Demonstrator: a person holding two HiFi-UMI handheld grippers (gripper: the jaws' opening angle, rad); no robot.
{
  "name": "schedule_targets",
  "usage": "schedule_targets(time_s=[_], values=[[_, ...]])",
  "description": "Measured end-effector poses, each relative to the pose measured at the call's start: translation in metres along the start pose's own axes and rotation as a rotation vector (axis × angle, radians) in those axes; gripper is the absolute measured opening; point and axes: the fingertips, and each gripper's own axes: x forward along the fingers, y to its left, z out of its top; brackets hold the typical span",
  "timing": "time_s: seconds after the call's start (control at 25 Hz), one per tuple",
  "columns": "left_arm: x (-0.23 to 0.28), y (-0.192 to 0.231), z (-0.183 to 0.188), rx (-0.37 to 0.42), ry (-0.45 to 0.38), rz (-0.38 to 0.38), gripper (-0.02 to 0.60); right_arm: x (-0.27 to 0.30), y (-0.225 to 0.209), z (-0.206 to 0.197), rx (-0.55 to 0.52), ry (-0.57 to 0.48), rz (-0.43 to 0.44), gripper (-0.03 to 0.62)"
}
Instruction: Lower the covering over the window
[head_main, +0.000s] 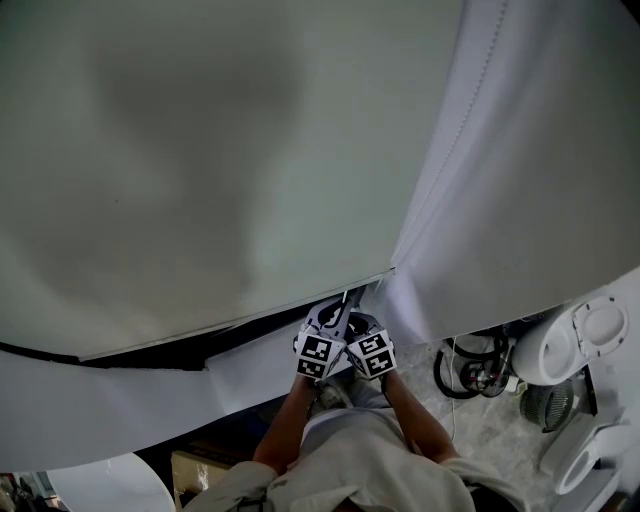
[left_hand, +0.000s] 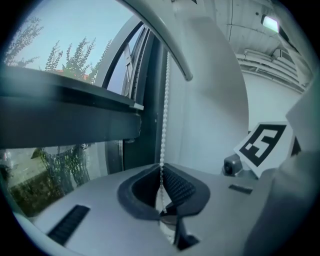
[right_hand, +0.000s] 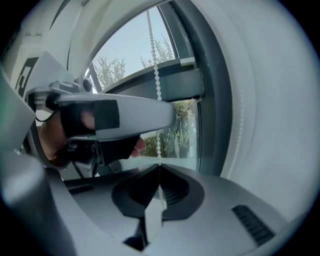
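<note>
A pale roller blind (head_main: 200, 150) fills the upper left of the head view, and its bottom rail (head_main: 240, 320) slants just above my grippers. The two grippers are side by side at the rail's right end, left gripper (head_main: 328, 322) and right gripper (head_main: 362, 328). In the left gripper view a white bead chain (left_hand: 165, 100) hangs down into the left gripper (left_hand: 162, 192), which is shut on it. In the right gripper view the bead chain (right_hand: 156, 75) runs down into the right gripper (right_hand: 159, 172), also shut on it.
A white curtain (head_main: 520, 180) hangs at the right, close to the grippers. White appliances (head_main: 585, 345) and coiled black cables (head_main: 470, 365) are on the floor at lower right. The dark window frame (left_hand: 147, 100) and a crossbar (right_hand: 180, 82) lie behind the chain, with trees outside.
</note>
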Motion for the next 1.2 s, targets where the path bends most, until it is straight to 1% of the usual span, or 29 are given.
schedule_targets(time_s=[0.12, 0.4, 0.52, 0.76, 0.84, 1.0, 1.2], values=[[-0.012, -0.003, -0.009, -0.007, -0.003, 0.001, 0.023, -0.003, 0.013, -0.01, -0.006, 0.007, 0.003, 0.0], [-0.012, -0.01, -0.003, -0.009, -0.008, -0.005, 0.023, -0.011, 0.011, -0.008, -0.035, -0.003, -0.007, 0.003], [-0.016, -0.009, 0.001, -0.01, -0.013, 0.005, 0.023, -0.017, 0.014, -0.004, -0.052, -0.016, -0.015, 0.006], [-0.029, -0.009, 0.02, -0.013, -0.062, 0.046, 0.026, -0.042, 0.014, 0.016, -0.088, -0.102, -0.049, 0.08], [-0.036, -0.009, 0.026, -0.02, -0.08, 0.053, 0.042, -0.053, 0.015, 0.023, -0.095, -0.124, -0.059, 0.098], [-0.052, -0.008, 0.038, -0.032, -0.106, 0.061, 0.069, -0.077, 0.017, 0.044, -0.11, -0.19, -0.085, 0.103], [-0.078, -0.007, 0.05, -0.02, -0.144, 0.087, 0.071, -0.107, 0.028, 0.074, -0.128, -0.282, -0.092, 0.103]])
